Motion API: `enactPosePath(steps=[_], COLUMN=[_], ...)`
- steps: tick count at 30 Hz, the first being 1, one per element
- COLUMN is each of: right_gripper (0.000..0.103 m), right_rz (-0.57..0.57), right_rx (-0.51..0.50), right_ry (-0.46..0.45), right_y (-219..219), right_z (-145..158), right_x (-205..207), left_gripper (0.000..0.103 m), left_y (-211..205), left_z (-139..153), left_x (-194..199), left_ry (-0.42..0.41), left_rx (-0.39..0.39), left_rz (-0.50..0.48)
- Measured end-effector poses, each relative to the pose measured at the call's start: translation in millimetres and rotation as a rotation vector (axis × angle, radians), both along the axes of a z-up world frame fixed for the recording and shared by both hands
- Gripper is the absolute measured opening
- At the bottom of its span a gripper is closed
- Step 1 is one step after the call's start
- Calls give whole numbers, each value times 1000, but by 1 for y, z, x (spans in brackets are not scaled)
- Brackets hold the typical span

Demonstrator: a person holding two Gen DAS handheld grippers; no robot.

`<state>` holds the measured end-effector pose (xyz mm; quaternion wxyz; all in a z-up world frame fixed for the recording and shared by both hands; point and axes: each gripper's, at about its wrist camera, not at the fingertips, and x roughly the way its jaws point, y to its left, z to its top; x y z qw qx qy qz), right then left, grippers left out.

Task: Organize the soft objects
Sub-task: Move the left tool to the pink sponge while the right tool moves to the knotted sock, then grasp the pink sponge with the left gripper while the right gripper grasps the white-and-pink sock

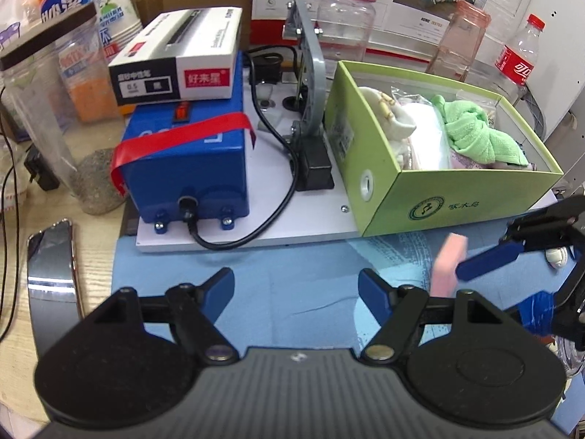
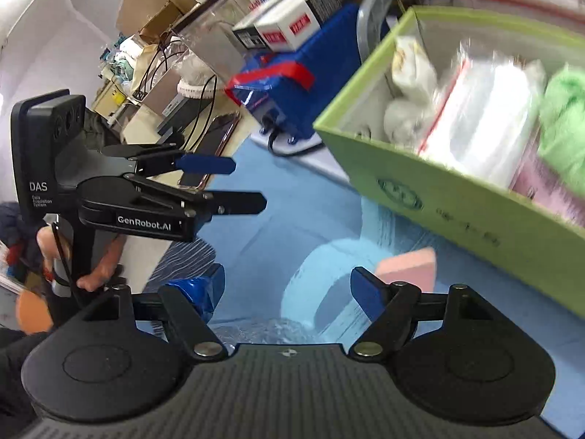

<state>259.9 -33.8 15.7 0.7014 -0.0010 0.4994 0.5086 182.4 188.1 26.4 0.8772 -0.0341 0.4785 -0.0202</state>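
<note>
Matt green cardboard box (image 1: 457, 201), fluffy green towel (image 1: 479, 135) inside. My pink sponge (image 2: 409, 267) looks matt, foamy. Smooth blue cloth mat (image 1: 292, 278). Glossy chrome phone (image 1: 51, 256) on wood-grain tabletop (image 1: 98, 234).

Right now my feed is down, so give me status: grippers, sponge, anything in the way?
Left gripper open, empty. Right gripper open, beside pink sponge, no grip. Sponge on blue mat before green box. Path clear.

We count one green box (image 1: 457, 205), one pink sponge (image 1: 448, 267), one green towel (image 1: 475, 133), one blue machine (image 1: 190, 168), one phone (image 1: 55, 252), one white carton (image 1: 175, 69), one red-capped jar (image 1: 345, 18), one cola bottle (image 1: 519, 55) and two claws: left (image 1: 296, 289), right (image 2: 287, 289).
</note>
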Motion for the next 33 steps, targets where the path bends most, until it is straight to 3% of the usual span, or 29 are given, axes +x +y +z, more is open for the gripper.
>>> enactPosePath(steps=[5, 9, 11, 14, 19, 24, 27, 33], right_gripper=[62, 62, 62, 62, 63, 63, 63, 63], right_rz=[-231, -499, -603, -715, -794, -803, -775, -722], right_rx=[7, -98, -123, -121, -115, -128, -173, -272], right_ry=[-178, -411, -452, -428, -396, -371, -388, -421], right_y=[-54, -109, -142, -184, -217, -227, -225, -209], right_z=[26, 24, 16, 0, -24, -38, -42, -49], right_x=[-16, -35, -44, -56, -77, -86, -83, -48], left_gripper=[75, 76, 76, 76, 76, 76, 76, 76], left_y=[-23, -61, -80, -102, -129, -148, -152, -165], left_z=[2, -3, -10, -24, -37, -53, -63, -66], left_x=[5, 27, 39, 58, 80, 96, 101, 104], left_ry=[14, 53, 78, 134, 192, 238, 272, 258], left_rx=[1, -35, -32, -21, 2, 64, 72, 117], left_rz=[-79, -195, -243, -253, -263, -244, -227, -231])
